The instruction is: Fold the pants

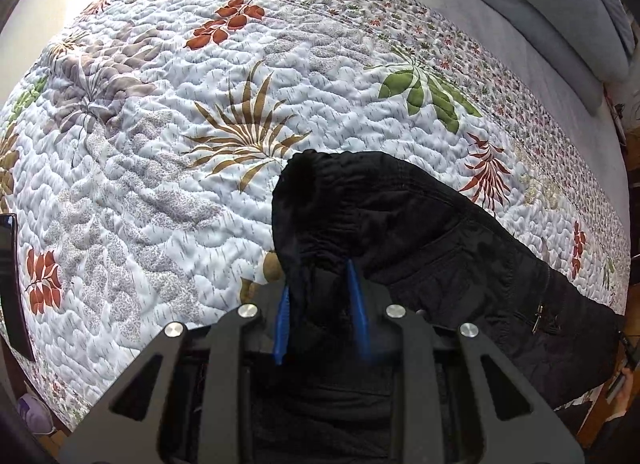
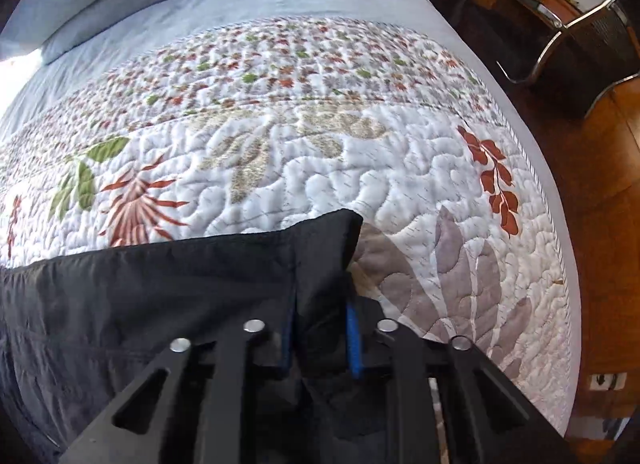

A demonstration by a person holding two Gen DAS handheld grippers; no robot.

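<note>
On quilted bedspread [image 1: 160, 183]: both tools [image 1: 318, 284] [image 2: 322, 328] pinching black crinkled pants [image 1: 420, 232].

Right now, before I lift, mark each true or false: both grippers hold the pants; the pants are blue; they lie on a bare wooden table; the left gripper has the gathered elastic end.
1. Both grippers grip fabric: true. The left gripper and right gripper are each shut on the pants.
2. The pants are blue: false. They are black; only the fingers are blue.
3. They lie on a wooden table: false. They lie on a floral quilt.
4. The left gripper has the gathered elastic end: true.
</note>
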